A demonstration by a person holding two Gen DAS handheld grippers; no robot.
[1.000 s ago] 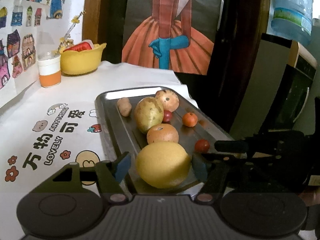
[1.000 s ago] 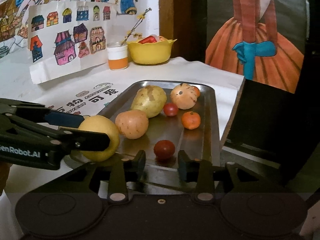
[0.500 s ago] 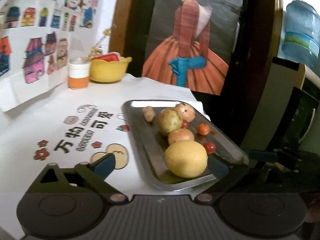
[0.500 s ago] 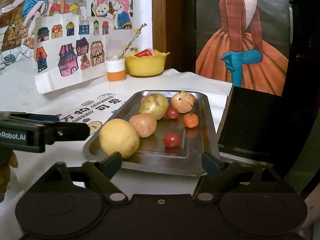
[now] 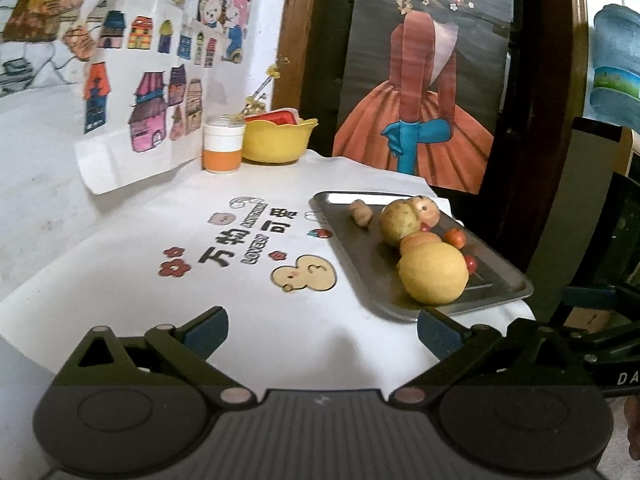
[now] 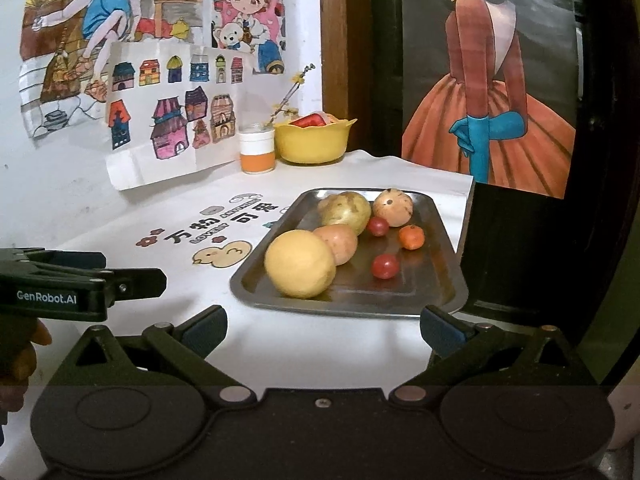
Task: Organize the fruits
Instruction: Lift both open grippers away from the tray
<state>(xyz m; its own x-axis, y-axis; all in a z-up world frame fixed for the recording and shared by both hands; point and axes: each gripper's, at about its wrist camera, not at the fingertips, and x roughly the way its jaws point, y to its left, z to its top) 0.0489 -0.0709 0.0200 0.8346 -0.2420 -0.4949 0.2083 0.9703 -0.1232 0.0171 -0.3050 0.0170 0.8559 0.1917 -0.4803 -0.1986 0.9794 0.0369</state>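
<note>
The white tablecloth [image 6: 320, 344] carries a printed design left of the metal tray: large dark Chinese characters "万物" with "可爱" farther back, and between them a slanted line of small Latin capitals reading "LOVELY" nearer and what looks like "ANYTHING" farther, though that word is too small to read surely. On the side of the left gripper [image 6: 162, 280], at the near left of the right wrist view, white lettering reads "GenRobot.AI". In the left wrist view, white letters "DA" stand on the right gripper's [image 5: 624, 376] body at the near right edge, cut off by the frame.
</note>
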